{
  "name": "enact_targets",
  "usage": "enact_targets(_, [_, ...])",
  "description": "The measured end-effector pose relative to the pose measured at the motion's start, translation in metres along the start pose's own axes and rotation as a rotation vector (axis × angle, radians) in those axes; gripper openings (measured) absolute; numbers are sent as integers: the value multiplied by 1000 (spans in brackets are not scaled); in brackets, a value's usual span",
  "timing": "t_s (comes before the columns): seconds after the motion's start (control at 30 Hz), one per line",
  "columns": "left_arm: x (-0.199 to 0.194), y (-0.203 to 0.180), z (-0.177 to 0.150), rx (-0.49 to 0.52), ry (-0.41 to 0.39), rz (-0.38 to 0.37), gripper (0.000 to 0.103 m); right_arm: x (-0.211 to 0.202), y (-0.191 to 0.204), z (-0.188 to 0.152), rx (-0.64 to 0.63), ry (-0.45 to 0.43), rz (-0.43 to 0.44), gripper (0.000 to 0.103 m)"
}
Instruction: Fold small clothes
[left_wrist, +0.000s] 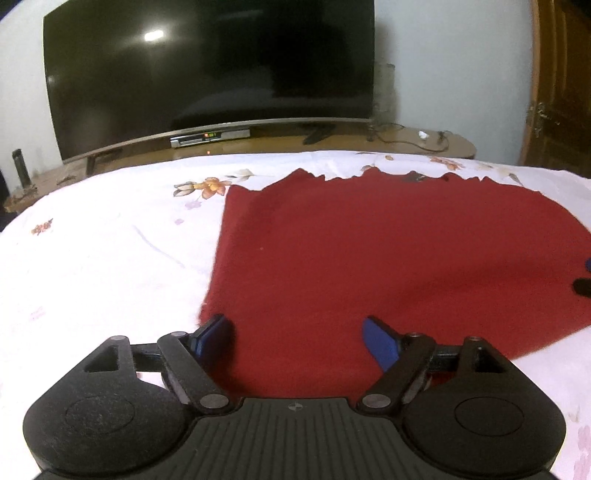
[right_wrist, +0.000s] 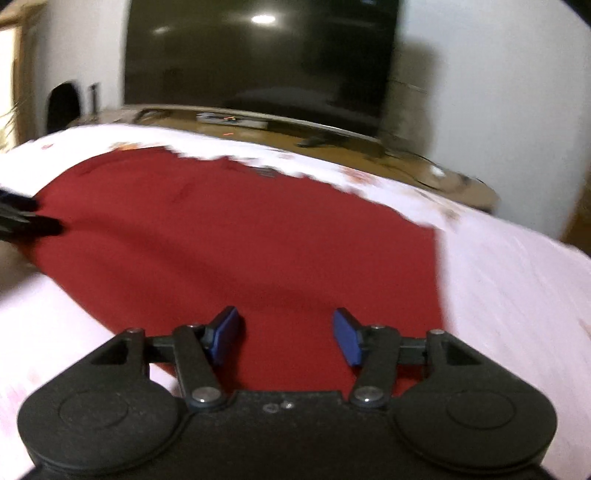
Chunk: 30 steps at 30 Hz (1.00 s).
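One red garment (left_wrist: 369, 251), two open tools

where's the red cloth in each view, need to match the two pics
Left wrist view: the red cloth fills the middle and right, its left edge mid-picture, white bedsheet to its left.
Right wrist view: the red cloth fills the middle and left, its right edge right of centre, bedsheet beyond it.
Shared landmark: the dark television stands behind the bed in both.
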<state>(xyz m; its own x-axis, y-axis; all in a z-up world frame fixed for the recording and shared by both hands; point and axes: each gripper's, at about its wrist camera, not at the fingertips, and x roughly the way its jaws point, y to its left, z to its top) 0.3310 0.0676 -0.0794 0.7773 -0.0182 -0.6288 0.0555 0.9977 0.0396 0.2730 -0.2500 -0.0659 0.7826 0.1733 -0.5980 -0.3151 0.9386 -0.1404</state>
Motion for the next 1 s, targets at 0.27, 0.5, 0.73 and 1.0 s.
enact_targets(0.27, [-27,-32,12,-60,-70,-27,80,-32,-5,5,113,-31,-10,50])
enact_targets(0.5, [-11,-55,-16,10,-17,-64,80,-19,25,-9,61,21,29,52])
enact_targets(0.73, [-18,-47,-15,9,-9,-73,81,-29,12,-32,-26,2,7,53])
enact_targets(1.0, [-52,-1,-33,-322,61,-106,81,-64,-3,-21,144,-29,14,52])
